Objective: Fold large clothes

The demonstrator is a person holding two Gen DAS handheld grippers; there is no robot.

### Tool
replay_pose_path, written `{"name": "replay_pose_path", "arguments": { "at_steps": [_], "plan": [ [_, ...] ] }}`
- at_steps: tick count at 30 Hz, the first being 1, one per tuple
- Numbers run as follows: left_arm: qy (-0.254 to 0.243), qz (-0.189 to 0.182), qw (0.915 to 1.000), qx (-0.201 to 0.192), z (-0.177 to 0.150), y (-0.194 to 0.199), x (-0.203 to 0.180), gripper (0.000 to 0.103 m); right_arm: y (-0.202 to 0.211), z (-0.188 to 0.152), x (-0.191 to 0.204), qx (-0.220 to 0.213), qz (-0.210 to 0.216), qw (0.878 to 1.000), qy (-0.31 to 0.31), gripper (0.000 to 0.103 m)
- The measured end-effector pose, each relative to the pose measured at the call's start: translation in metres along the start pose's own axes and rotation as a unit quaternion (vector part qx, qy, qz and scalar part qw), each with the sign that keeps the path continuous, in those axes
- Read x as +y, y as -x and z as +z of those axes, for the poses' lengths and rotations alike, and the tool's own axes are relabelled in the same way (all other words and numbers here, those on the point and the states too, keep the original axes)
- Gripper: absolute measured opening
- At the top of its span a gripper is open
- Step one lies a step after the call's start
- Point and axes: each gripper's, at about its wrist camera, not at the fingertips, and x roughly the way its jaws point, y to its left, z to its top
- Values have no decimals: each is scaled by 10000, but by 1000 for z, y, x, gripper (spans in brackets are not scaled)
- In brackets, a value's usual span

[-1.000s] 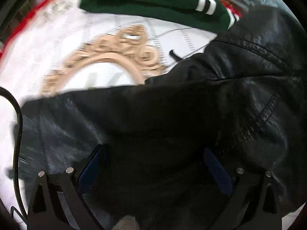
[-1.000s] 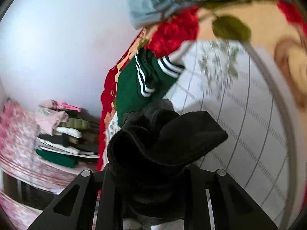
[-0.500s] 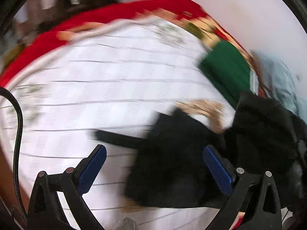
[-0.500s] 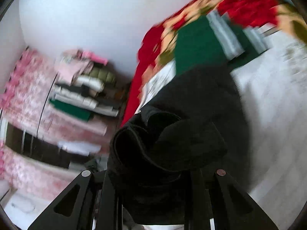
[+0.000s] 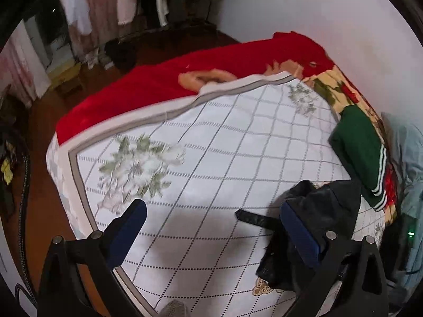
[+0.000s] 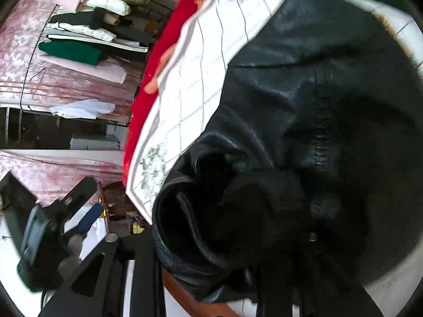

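Currently my left hand-held gripper (image 5: 208, 233) hung wide, nothing between its blue pads (image 5: 127, 227), above the quilted bed cover (image 5: 238, 153). Red blanket (image 5: 164, 87) lay along the far edge of the bed; a clothes rack stood beyond it. Further right, the black leather jacket (image 5: 317, 211) sat bunched near the bed's right side, partly behind my right pad. A folded green garment (image 5: 362, 153) with white stripes lay just beyond it.

My right hand-held gripper (image 6: 208, 285) was clamped on a thick rolled edge of the jacket (image 6: 304, 105); the rest draped away over the cover.

Judgement: the step in hand is spreading the jacket flat before any fold. To do it well, the free left gripper should take an opposite edge, hem or shoulder, and both should pull apart evenly so the stiff leather lays down without creasing, clear of the green garment.

Unclear: which part of the jacket was gripped (collar or cuff) could not be told; the right fingertips were buried in leather; sleeves not distinguishable; left view edges blurred.
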Motion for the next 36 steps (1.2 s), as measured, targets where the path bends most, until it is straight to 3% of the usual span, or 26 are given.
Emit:
{"name": "replay_pose_path", "arguments": {
  "at_steps": [3, 5, 6, 10, 12, 17, 21, 25, 31, 33, 34, 35, 36],
  "plan": [
    [-200, -261, 9995, -32, 11, 9, -21, 103, 47, -8, 5, -196, -137, 9997, 24, 57],
    [-367, -449, 9983, -16, 16, 10, -40, 103, 83, -18, -1, -552, -141, 9984, -40, 77],
    [-414, -492, 9979, -6, 18, 8, -46, 103, 94, -18, -2, -660, -205, 9976, -31, 79],
    [-725, -620, 9954, 81, 19, -3, -74, 103, 129, -25, -6, -871, -603, 9944, -9, 79],
    [-833, -616, 9945, 173, 18, -12, -82, 103, 131, -20, -18, -787, -1151, 9902, -46, 79],
    [-1411, -163, 9886, 494, -1, -70, -107, 103, 80, 6, -59, -181, -2505, 9678, -155, 77],
    [-1970, 216, 9756, 949, -26, -127, -121, 103, 30, 31, -91, 454, -2725, 9609, -174, 77],
    [-2403, 408, 9601, 1371, -46, -169, -124, 103, 13, 40, -89, 526, -3012, 9521, 27, 80],
    [-2380, 360, 9578, 1572, -43, -180, -121, 103, -11, 50, -103, 754, -3090, 9477, -264, 82],
    [-2336, 311, 9598, 1523, -35, -167, -122, 103, -1, 53, -99, 820, -2979, 9503, -395, 78],
    [-2310, 253, 9622, 1421, -30, -157, -122, 103, 17, 54, -93, 582, -2893, 9547, -376, 58],
    [-2295, 210, 9640, 1327, -26, -148, -123, 103, 32, 57, -88, 372, -2848, 9573, -330, 32],
    [-2286, 186, 9655, 1236, -23, -141, -123, 103, 50, 58, -83, 118, -2686, 9624, -388, 28]
  ]
}}
